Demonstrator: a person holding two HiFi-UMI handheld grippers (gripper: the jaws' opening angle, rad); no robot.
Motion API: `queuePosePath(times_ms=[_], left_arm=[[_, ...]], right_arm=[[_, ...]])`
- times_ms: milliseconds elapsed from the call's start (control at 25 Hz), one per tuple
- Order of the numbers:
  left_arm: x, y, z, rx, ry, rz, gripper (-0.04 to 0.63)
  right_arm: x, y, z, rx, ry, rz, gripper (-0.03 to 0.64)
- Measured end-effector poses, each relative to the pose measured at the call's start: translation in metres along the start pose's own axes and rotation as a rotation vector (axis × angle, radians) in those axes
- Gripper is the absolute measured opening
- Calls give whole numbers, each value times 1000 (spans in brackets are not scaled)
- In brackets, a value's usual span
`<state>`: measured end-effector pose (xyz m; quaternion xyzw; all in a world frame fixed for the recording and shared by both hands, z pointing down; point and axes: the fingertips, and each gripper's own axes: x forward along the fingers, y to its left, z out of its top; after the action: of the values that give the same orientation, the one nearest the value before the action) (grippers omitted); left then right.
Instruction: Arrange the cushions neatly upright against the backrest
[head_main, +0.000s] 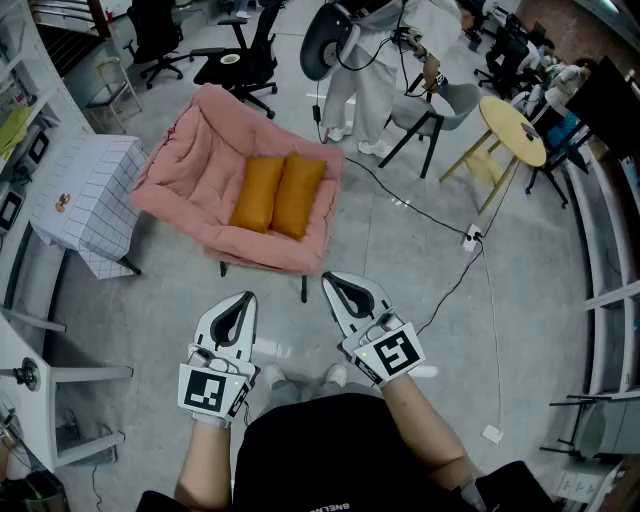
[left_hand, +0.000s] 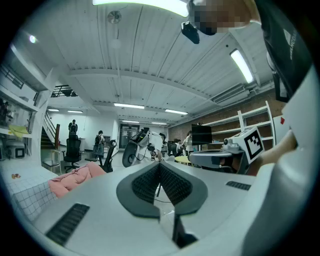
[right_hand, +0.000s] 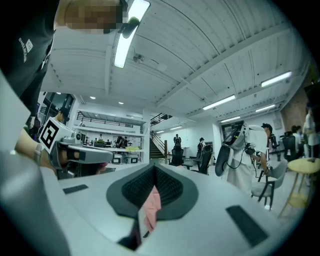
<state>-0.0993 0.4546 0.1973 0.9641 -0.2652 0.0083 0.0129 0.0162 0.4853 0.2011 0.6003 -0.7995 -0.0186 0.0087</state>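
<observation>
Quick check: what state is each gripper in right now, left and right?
Left gripper: closed, holding nothing.
Right gripper: closed, holding nothing.

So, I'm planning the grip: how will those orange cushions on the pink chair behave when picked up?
The orange cushions look plump and rounded, so they are probably soft and light; a grip would likely sink in. Long and narrow, they may sag or flop unless leaned against the padded pink chair. The fabric looks matte, so probably not slippery.
</observation>
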Motion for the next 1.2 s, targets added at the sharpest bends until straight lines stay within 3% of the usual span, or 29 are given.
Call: queuePosePath(times_ms=[360,880,1200], left_arm=[[-8,37,-9,-3,21,-1,12],[-21,99,-38,-30,67,-21,12],[3,121,-59,-46,128,-10,12]], right_arm=[[32,13,-9,-22,26,-11,9],[81,32,-31,35,76,-50,9],[111,-1,-52,93,113,-65,9]])
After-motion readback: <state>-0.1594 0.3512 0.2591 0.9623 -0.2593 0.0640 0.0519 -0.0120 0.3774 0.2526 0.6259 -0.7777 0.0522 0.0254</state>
